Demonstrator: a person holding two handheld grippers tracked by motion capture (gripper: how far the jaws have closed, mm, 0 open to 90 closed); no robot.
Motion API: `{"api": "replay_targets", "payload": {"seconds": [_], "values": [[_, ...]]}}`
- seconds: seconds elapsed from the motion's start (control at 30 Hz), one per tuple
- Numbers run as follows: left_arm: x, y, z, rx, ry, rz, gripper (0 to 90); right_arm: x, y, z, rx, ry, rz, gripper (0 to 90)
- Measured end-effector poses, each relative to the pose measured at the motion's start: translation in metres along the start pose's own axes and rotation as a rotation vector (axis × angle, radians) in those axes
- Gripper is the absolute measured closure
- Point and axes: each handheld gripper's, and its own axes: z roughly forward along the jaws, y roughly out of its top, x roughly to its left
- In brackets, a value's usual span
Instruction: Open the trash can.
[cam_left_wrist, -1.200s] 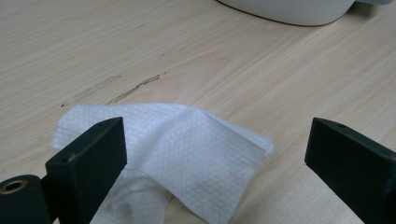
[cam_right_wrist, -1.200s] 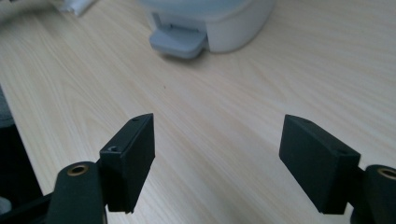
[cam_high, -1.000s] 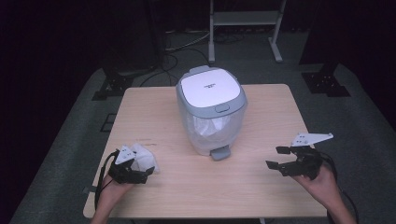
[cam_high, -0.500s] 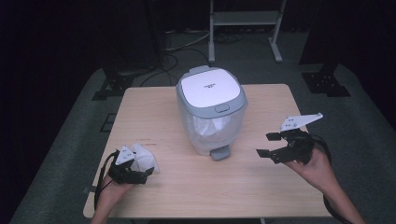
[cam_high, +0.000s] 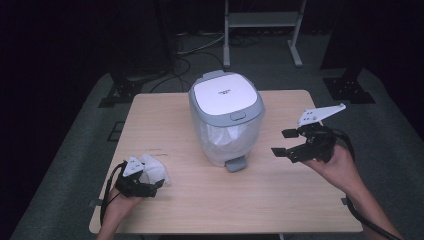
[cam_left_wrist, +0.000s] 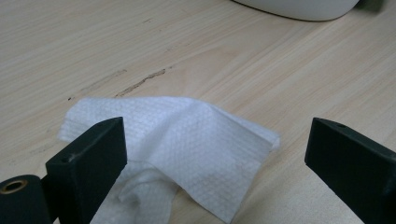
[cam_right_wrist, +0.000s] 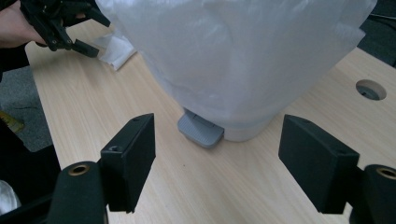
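A grey pedal bin (cam_high: 226, 117) with a white lid and a white liner stands shut at the table's middle, its foot pedal (cam_high: 235, 164) facing me. A crumpled white tissue (cam_high: 154, 172) lies at the front left. My left gripper (cam_high: 150, 186) rests low on the table at the tissue, open. In the left gripper view the tissue (cam_left_wrist: 187, 149) lies between the two wide-apart jaws. My right gripper (cam_high: 282, 141) hovers open to the right of the bin. In the right gripper view the pedal (cam_right_wrist: 201, 130) sits just beyond the spread jaws, under the bin (cam_right_wrist: 233, 56).
The wooden table (cam_high: 280, 210) has a cable hole (cam_right_wrist: 371, 89) behind the bin. A metal stand (cam_high: 260, 20) and black stand bases (cam_high: 350, 82) sit on the grey floor beyond the table. The person's other hand and gripper (cam_right_wrist: 60, 23) show far off beside the tissue (cam_right_wrist: 114, 49).
My right gripper has lifted and moved left, closer to the bin, still open. The left gripper and tissue have stayed put.
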Motion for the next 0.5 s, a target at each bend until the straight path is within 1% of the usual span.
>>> {"api": "replay_targets", "payload": {"seconds": [0.13, 0.27, 0.5], "values": [[0.0, 0.0, 0.0, 0.001, 0.0, -0.003, 4.5, 0.002, 0.01, -0.004, -0.007, -0.002, -0.017, 26.5], [0.0, 0.0, 0.0, 0.0, 0.001, -0.003, 4.5, 0.005, 0.02, -0.006, -0.005, 0.0, -0.035, 29.0], [0.0, -0.001, 0.0, -0.002, 0.003, -0.008, 4.5, 0.005, 0.037, -0.006, -0.015, 0.004, -0.046, 31.3]]}}
